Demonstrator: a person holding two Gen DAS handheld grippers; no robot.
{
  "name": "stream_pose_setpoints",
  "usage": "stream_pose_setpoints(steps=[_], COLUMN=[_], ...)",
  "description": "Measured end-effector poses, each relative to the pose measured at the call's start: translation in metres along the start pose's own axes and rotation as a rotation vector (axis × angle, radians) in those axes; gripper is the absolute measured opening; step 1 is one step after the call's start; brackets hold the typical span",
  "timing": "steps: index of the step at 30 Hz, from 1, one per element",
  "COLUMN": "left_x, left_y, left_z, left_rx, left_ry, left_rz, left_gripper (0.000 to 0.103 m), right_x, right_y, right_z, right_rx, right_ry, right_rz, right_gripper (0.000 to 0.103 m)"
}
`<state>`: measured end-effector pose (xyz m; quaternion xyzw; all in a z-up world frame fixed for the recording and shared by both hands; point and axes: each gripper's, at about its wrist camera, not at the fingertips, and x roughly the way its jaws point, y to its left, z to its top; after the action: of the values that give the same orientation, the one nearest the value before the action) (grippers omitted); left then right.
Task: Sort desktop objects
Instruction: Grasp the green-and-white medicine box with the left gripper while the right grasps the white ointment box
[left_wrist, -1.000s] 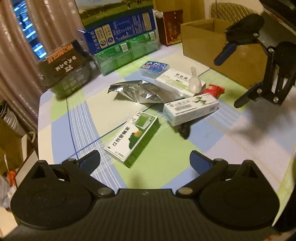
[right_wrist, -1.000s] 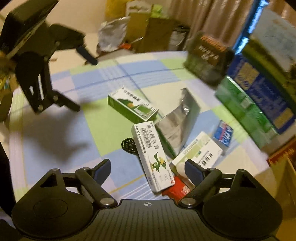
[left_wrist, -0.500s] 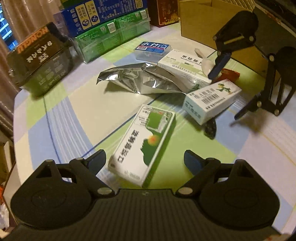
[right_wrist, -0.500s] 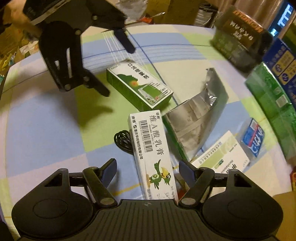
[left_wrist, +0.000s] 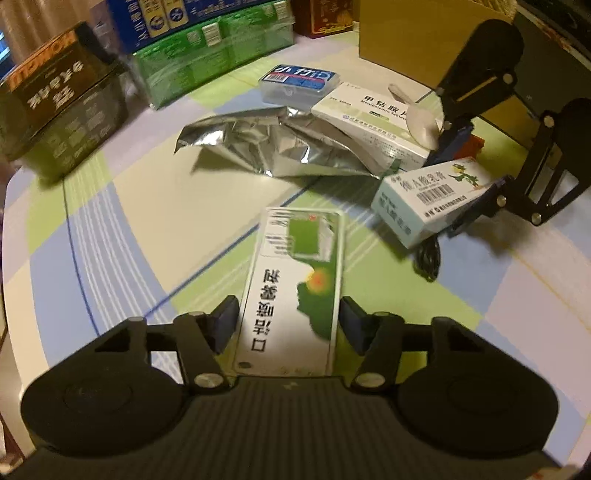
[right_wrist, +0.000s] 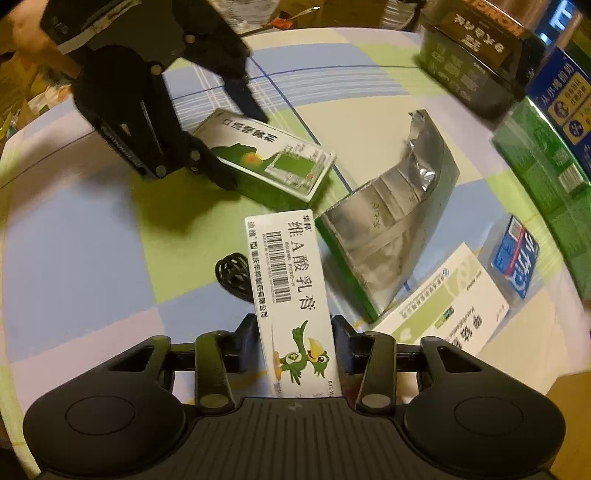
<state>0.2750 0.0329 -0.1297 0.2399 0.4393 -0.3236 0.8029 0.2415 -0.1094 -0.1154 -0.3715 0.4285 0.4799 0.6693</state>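
A green and white medicine box (left_wrist: 295, 266) lies flat on the checked tablecloth (left_wrist: 110, 229). My left gripper (left_wrist: 290, 325) has its jaws closing, and the pads (left_wrist: 229, 325) meet the box's two long sides. The right wrist view shows the same box (right_wrist: 273, 155) between the left gripper's (right_wrist: 242, 147) fingers. A white ointment box with a green bird (right_wrist: 291, 266) sits between the closing jaws of my right gripper (right_wrist: 295, 332), whose pads touch its sides. In the left wrist view that box (left_wrist: 424, 199) is tilted in the right gripper (left_wrist: 454, 184).
A crumpled silver foil pouch (left_wrist: 266, 147) lies mid-table, with a white medicine box (left_wrist: 369, 122), a white spoon (left_wrist: 421, 122) and a small clear case (left_wrist: 295, 81) behind it. A black cord loop (right_wrist: 232, 273) lies beside the ointment box. A cardboard box (left_wrist: 406, 33), green packs (left_wrist: 207, 51) and a dark carton (left_wrist: 62, 107) line the far edge.
Both grippers came down over their boxes and narrowed their jaws until the pads reached the sides. The green box now lies in line with the left gripper.
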Motion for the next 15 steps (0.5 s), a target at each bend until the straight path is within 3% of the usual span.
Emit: stream_pose_setpoints(steps=[8, 15], left_x=[-0.025, -0.044], left_y=[-0.049, -0.104], left_z=[-0.021, -0.037], left_rx=[-0.158, -0.302], left_ry=[0.047, 0.049], left_rz=[0.033, 0.060], left_gripper=[0.051, 0.050], right_x=[-0.027, -0.050], right_y=[0.018, 0.044], right_z=[-0.026, -0.077], right_rx=[0.270, 0.529], right_ry=[0.026, 0.032], right_rz=[-0.013, -0.043], right_gripper=[0.035, 0.035])
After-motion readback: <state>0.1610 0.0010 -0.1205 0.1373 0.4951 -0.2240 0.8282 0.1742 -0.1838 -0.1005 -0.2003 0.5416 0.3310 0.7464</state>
